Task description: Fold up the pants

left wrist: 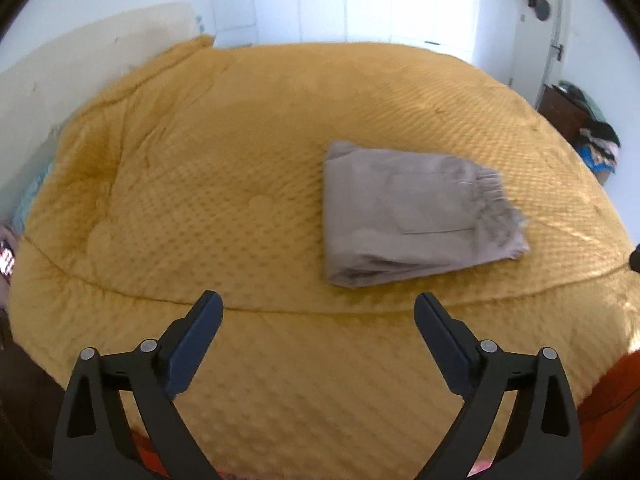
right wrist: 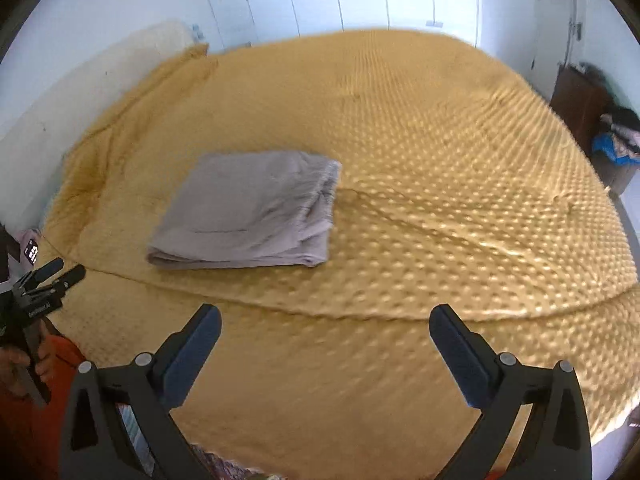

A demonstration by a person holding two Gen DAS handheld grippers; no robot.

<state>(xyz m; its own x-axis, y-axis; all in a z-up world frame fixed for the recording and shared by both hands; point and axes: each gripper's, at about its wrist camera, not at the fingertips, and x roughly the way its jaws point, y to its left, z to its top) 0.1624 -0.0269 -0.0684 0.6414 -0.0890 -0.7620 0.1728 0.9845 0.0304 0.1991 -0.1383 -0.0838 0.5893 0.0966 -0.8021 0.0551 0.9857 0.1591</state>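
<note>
Left gripper [left wrist: 318, 308] spread wide, right gripper [right wrist: 326, 320] spread wide, both empty

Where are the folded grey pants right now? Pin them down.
The folded grey fabric pants lie on the mustard dimpled bedspread, right of centre in the left wrist view, left of centre in the right, beyond both open jaws.
</note>
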